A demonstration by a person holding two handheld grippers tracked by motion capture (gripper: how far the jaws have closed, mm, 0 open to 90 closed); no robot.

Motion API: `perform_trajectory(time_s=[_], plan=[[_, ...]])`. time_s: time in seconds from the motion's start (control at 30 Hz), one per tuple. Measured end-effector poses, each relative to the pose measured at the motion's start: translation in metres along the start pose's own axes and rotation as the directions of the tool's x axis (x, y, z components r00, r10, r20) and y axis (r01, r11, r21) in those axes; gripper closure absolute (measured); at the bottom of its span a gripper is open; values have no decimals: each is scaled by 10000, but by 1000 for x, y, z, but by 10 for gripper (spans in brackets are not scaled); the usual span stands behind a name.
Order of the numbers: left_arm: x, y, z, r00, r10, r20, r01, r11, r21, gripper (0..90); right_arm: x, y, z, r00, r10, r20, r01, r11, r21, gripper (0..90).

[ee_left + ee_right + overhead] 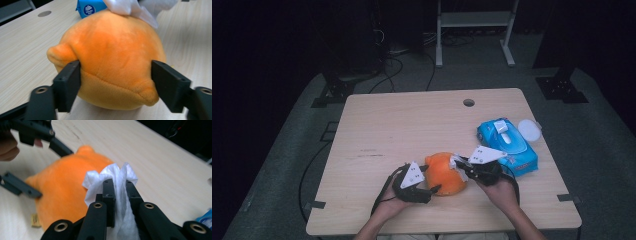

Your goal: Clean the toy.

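- The orange plush toy (pixel 446 174) sits near the front edge of the table (pixel 412 120), between the two grippers
- The left gripper (pixel 115 82) has its jaws on either side of the toy, touching its flanks; whether they squeeze it I cannot tell
- The right gripper (pixel 120 192) is clamped on a white wipe (pixel 110 176); the wipe rests on the toy's top
- A blue wipes pack (pixel 507 146) lies just beside, at the right

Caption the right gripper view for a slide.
Right gripper pinches a white wipe against the orange plush, which the left gripper straddles.
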State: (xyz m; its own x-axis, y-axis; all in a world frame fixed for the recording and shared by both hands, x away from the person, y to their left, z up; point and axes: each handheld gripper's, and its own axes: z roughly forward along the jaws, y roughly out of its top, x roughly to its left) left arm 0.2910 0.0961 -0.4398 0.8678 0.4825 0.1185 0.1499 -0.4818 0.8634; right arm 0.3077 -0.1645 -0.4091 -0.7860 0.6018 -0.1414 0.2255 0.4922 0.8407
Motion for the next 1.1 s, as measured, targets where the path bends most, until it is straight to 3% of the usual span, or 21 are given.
perform_trajectory(time_s=[0.07, 0.13, 0.23, 0.37, 0.47, 0.53, 0.6, 0.77, 0.83, 0.97, 1.0, 1.1], plan=[[4, 3, -3, 9998, -211, -68, 210, 9997, -157, 177, 3, -5, -2, 9998, -195, -75, 196, 9998, 79, 815], [10, 2, -3, 9959, -899, 44, 900, 9955, -304, 112, 6, -6, -5, 9986, -421, -309, 424, 9991, 79, 815], [12, -4, 2, 9894, -1363, 500, 1372, 9904, -158, 158, 7, -5, -6, 9979, -471, -449, 475, 9988, 85, 816], [2, 1, 4, 9981, -610, -26, 610, 9980, 180, 230, 18, 2, -5, 9963, -711, -488, 708, 9975, -74, 815], [-7, 4, 4, 9995, 98, -298, -87, 9992, 380, 241, 34, 12, 0, 9917, -937, -876, 912, 9953, -322, 815], [-11, 4, 3, 9988, 300, -386, -283, 9986, 439, 244, 42, 17, 4, 9869, -1167, -1112, 1129, 9928, -398, 816], [-10, 2, 2, 9992, 214, -352, -200, 9991, 373, 259, 44, 20, 5, 9861, -1312, -1018, 1279, 9910, -385, 817], [-15, 1, 4, 9992, 327, -217, -325, 9994, 133, 270, 18, 12, -2, 9977, -451, -498, 440, 9988, -227, 818], [-14, 5, 2, 9992, 385, -119, -383, 9992, 116, 255, 12, 6, -2, 9974, -185, -690, 172, 9997, -189, 817], [-4, 7, 1, 9998, -194, -23, 194, 9998, -51, 116, 17, 3, 0, 9939, -262, -1067, 235, 9994, -259, 818], [-3, 6, 2, 9995, -311, 90, 311, 9995, 28, 120, 19, 4, 0, 9929, -323, -1146, 294, 9992, -276, 818], [-9, 4, 4, 9999, -136, -43, 136, 9999, 49, 203, 28, 9, 2, 9919, -407, -1202, 369, 9988, -332, 819]])
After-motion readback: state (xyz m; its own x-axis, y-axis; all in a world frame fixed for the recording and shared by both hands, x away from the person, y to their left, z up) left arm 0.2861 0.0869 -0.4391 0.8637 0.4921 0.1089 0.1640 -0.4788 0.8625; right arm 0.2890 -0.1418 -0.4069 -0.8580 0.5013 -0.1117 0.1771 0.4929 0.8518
